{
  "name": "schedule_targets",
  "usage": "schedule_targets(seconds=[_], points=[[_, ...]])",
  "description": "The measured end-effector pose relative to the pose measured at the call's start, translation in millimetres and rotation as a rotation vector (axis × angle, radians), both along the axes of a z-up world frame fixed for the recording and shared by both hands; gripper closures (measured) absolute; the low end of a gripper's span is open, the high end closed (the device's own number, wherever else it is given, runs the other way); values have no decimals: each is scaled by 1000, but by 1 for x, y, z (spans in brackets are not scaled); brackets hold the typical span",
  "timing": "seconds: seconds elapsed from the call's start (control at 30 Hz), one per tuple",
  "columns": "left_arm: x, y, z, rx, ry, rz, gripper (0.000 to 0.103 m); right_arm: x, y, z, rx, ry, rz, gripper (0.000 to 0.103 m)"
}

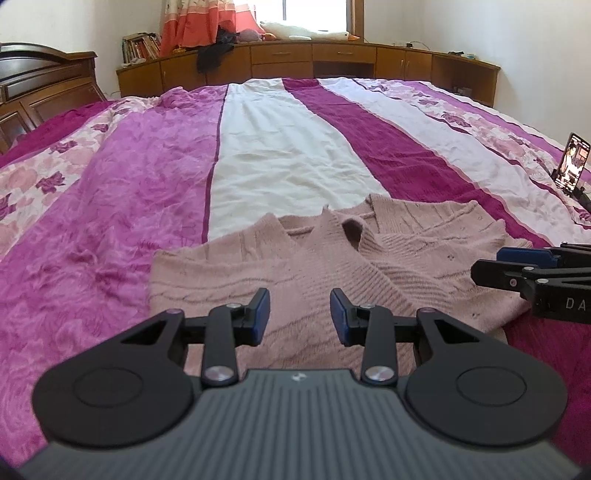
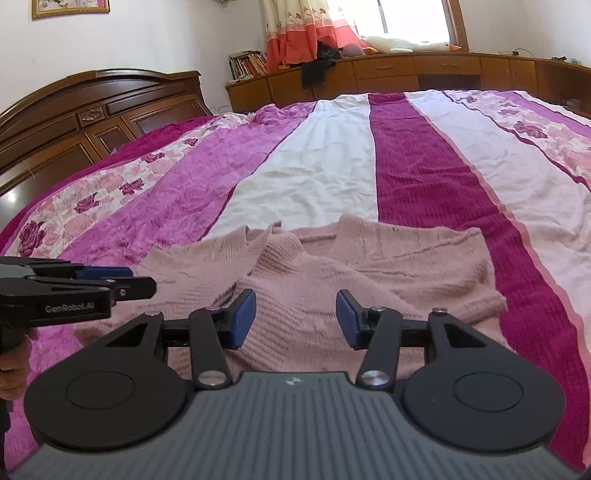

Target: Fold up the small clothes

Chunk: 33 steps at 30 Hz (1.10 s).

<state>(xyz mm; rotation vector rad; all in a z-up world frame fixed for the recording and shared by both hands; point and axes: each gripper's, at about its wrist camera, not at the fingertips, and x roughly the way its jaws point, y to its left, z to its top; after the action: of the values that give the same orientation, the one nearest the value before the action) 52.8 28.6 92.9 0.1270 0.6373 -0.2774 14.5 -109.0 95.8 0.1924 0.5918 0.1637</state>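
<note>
Left wrist view: the left gripper (image 1: 300,316) hangs low over a pink knitted sweater (image 1: 332,258), its two blue-padded fingers spread apart with nothing between them. The sweater lies flat on the bedspread (image 1: 110,221), a quilted cover striped in magenta, white and rose print. Both sleeves are laid across the chest and cross each other, and the collar points away from the camera, toward the far side of the bed. At the right edge the right gripper (image 1: 487,264) reaches in sideways above the sweater's right part; from this angle its fingers overlap and I cannot tell how they stand. A phone (image 1: 574,162) with a lit screen stands propped upright near the right edge of the bed. Beyond the bed runs a wooden cabinet (image 1: 332,59) under the window, with a white plush goose (image 1: 306,31) on top, books (image 1: 142,46) at its left end, and an orange-and-white curtain (image 1: 207,22).

Right wrist view: the right gripper (image 2: 296,318) is released too, its blue pads wide apart over the sweater's (image 2: 369,266) lower middle, gripping nothing. The garment lies across the white and magenta stripes, near the camera. The left gripper (image 2: 129,282) enters from the left edge, level above the sweater's left side; a hand (image 2: 14,365) grips its handle below. A carved wooden headboard (image 2: 92,110) stands at left.
</note>
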Motion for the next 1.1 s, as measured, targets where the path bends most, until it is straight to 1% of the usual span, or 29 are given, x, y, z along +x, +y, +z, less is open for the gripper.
schedule_targets(seconds=[0.1, 0.27, 0.4, 0.53, 0.77, 0.87, 0.93, 1.0, 1.03, 1.07, 1.1], points=[[-7, 5, -1, 3, 1, 20, 65, -6, 1, -2, -11, 6, 8, 47], [-16, 15, -2, -26, 16, 54, 65, -18, 3, -6, -38, 7, 35, 47], [-22, 18, -3, -29, 18, 58, 65, -23, 8, -11, -69, 11, 74, 47], [-27, 15, -5, -19, 23, 49, 65, -18, 17, -17, -108, 10, 120, 47], [-29, 10, -10, -17, 37, 33, 65, -2, 39, -33, -205, 7, 184, 47], [-30, 8, -12, -17, 42, 23, 65, 5, 45, -41, -226, 8, 193, 47], [-30, 5, -13, -15, 42, 15, 65, 10, 47, -46, -220, 7, 191, 47], [-30, 4, -15, -17, 45, 6, 65, 13, 47, -48, -206, -1, 176, 53], [-30, 3, -16, -19, 48, 1, 65, 15, 46, -48, -197, -2, 169, 66], [-30, 1, -17, -21, 53, -5, 65, 16, 45, -47, -186, -4, 161, 76], [-29, 0, -18, -25, 58, -14, 65, 17, 43, -47, -174, -5, 150, 79]])
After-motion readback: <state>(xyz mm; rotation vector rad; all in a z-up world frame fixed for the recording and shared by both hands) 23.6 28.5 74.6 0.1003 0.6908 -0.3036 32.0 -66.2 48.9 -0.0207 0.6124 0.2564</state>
